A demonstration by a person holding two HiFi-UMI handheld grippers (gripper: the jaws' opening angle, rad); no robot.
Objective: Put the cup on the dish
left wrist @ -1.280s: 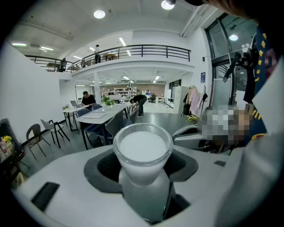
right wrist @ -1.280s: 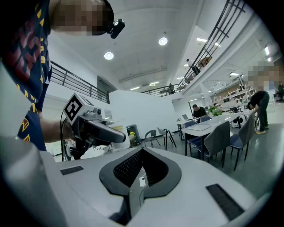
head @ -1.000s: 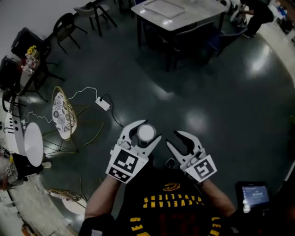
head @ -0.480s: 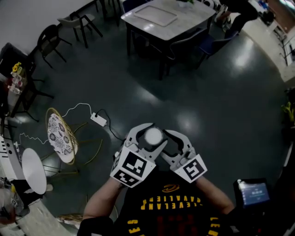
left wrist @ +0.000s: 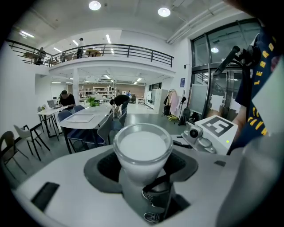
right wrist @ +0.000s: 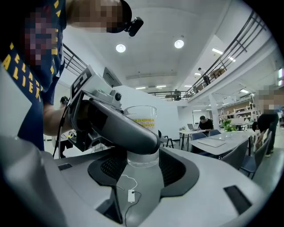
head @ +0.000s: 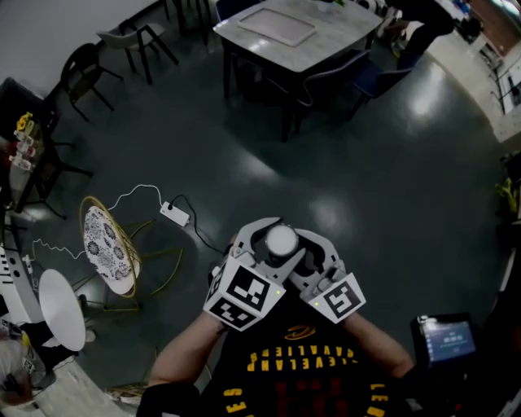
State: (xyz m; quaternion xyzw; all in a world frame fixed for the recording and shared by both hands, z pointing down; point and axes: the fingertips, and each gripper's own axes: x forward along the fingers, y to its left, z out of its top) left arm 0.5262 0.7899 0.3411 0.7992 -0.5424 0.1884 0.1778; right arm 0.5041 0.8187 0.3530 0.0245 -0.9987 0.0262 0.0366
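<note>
Cup (head: 282, 241) is held over the dark floor (head: 366, 163), clamped upright in the left claw (head: 275, 236) just ahead of the person's chest; the bench (head: 342, 37) with a tray (head: 281, 24), a patterned chair (head: 106, 244) and a power strip (head: 174, 213) are all well apart. Right claw (head: 305, 251) is spread wide around the cup, pads not visibly pressing, with the left claw's jaw crossing in front of the glass. A second ago the right claw stood clear of the cup; its jaws have just been opening.

surface: dark glossy floor (head: 391, 179) | on it: white power strip (head: 174, 213), wire chair (head: 110, 248), table (head: 346, 37)
</note>
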